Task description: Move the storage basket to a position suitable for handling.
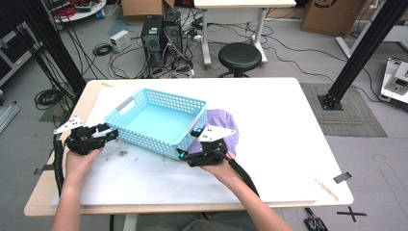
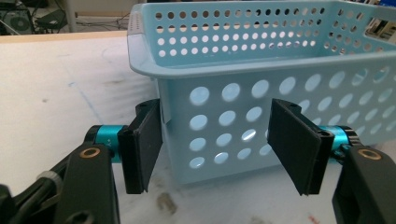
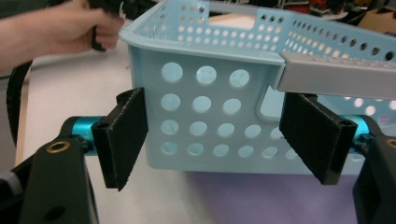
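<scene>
1. Step in hand. A light-blue perforated plastic basket (image 1: 161, 122) with grey handle grips stands on the white table top (image 1: 284, 144), flanked by the two hand-held tongs; judged from this posture, the work is the handling of the basket from both ends.

2. Left gripper (image 1: 107, 134). It sits just beside the basket's left end. In the left gripper view, the black pads stand apart, one pad (image 2: 142, 149) against or just beside the corner of the basket (image 2: 261, 93) and the other in front of the perforated wall; nothing is clamped.

3. Right gripper (image 1: 185, 155). It sits at the basket's near right corner. In the right gripper view its pads are apart on either side of a corner of the basket (image 3: 205, 98), below the grey handle grip (image 3: 336, 74); one pad (image 3: 123, 135) is close to the wall, but whether it touches cannot be told. No grip is made.

4. Container and contents. The high view shows the basket's floor bare; it holds nothing. A lilac cloth (image 1: 222, 126) lies on the table against the basket's right end, and in the right gripper view its purple surface (image 3: 261, 196) appears to run under the basket's edge.

5. Next move (judgement). Each gripper would need a firm purchase on the wall or rim before the basket can be shifted or lifted off the cloth. The thin, smooth plastic may slip or tilt if the two sides act unevenly.
</scene>
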